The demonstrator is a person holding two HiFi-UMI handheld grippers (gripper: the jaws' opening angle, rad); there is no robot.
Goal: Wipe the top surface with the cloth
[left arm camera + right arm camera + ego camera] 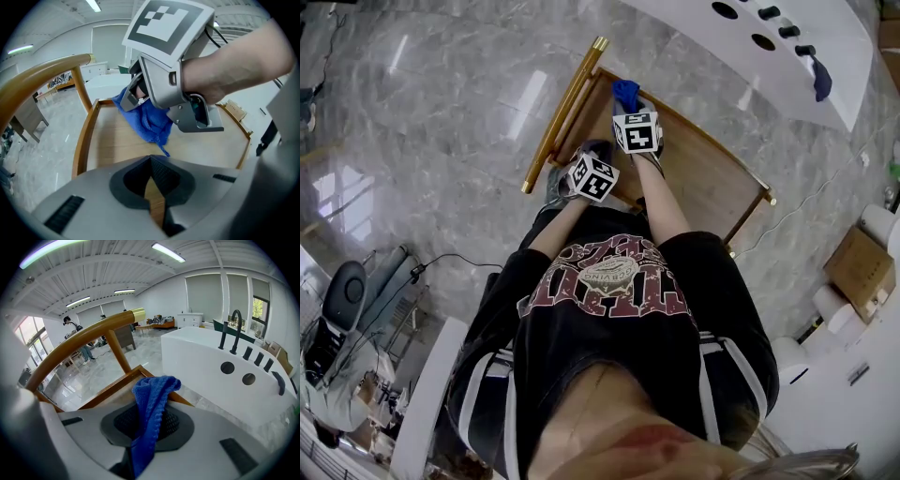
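**Cloth gripped, wipe about to start**

At the left, the round golden handle bar (565, 111) runs along one edge of the rimmed, light wooden table top (112, 145). The left gripper (151, 160) hovers over the near part of that surface with its jaws pressed together on nothing. It is probably kept back so that the wiping path stays free.

Just to its right, the right gripper (146, 423) pinches the knitted, deep blue cloth (152, 394) and holds it over the far end of the top, near the handle. The cloth is bunched. One fold rises above the jaws and a loose tail hangs towards the wood. Whether it touches the wood cannot be told.
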